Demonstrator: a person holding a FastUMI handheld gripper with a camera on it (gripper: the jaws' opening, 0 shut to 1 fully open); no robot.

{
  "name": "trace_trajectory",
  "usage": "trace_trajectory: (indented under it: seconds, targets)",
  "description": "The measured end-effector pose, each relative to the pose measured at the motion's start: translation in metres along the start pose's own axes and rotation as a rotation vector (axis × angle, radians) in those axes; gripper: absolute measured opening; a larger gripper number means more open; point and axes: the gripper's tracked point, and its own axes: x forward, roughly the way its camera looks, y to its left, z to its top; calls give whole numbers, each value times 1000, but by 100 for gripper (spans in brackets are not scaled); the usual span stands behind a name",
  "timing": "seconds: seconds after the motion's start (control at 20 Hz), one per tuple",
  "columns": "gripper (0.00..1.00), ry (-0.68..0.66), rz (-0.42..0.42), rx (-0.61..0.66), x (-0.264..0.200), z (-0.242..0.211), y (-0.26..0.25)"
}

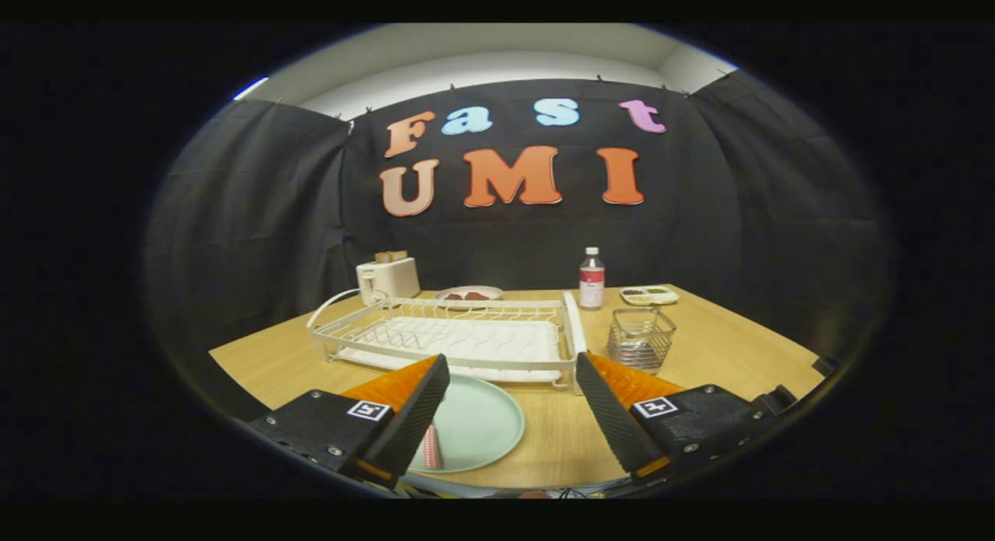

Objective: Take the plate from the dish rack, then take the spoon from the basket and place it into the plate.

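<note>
Fingers (513, 405) spread wide and empty; plate (478, 424) with striped-handled spoon (431, 448) lies near, left, before the dish rack (451, 339).

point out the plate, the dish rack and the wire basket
plate (482, 424), gripper view, bare middle, between the open jaws
dish rack (459, 340), gripper view, white tray
wire basket (640, 340), gripper view, front wall

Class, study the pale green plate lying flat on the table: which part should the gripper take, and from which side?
Grip the plate's near rim, coming low from the gripper's side with its open fingers. It lies flat, so only the thin raised edge offers purchase.
</note>
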Motion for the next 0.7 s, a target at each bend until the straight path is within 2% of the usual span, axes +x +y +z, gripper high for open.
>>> trace_trajectory:
  seconds: [0.4,0.7]
  targets:
    - [97,-32,-162,-24,-17,36,-98]
    - [97,-71,-218,-23,-22,57,-125]
